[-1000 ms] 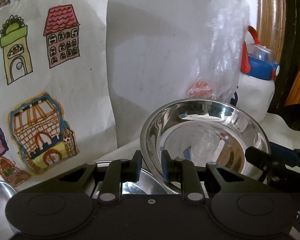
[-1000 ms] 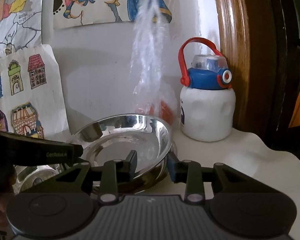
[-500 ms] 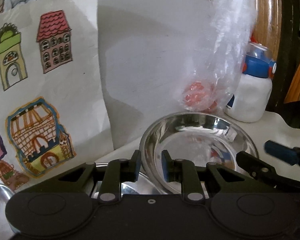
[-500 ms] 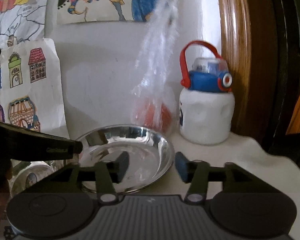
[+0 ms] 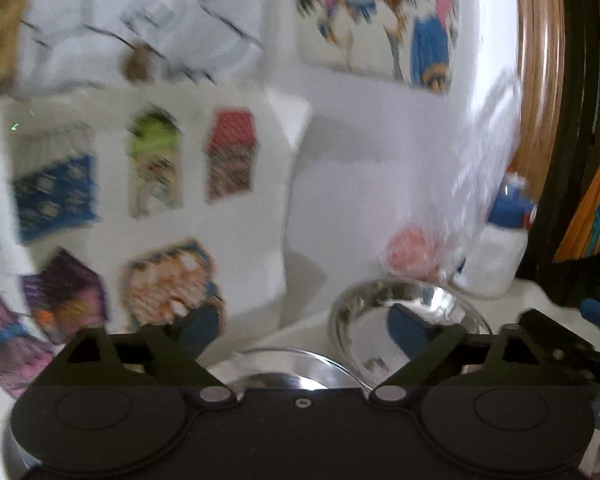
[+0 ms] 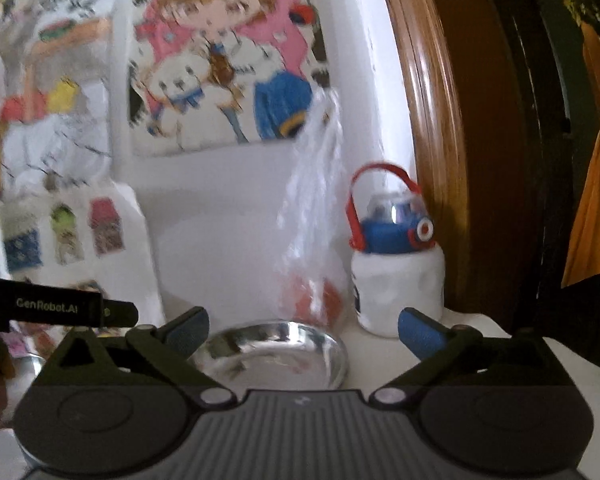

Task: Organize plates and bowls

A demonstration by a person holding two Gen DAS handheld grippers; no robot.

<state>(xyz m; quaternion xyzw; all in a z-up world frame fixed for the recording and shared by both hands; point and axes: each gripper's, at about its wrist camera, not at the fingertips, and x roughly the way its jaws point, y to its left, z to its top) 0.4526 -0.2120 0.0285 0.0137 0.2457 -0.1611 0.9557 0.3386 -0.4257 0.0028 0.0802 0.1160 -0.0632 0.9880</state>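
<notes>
Both tools inspected. My right gripper stands with its jaws spread wide and nothing between them; my left gripper is likewise spread and empty. Both views are blurred.

Nearest item: a second steel dish directly under the left gripper, only its rim showing; I cannot tell whether it is a plate or a bowl. Just beyond, the steel bowl sits flat on the white tabletop, touched by neither tool.

Behind it, near the wall: a clear plastic bag with something red inside, and beside that a white bottle with a blue cap and red handle. Children's drawings cover the wall.

Judgement: the bowl is set down and free. The next move calls for choosing another piece, probably the near dish, and closing squarely on its rim; polished steel may slip.
</notes>
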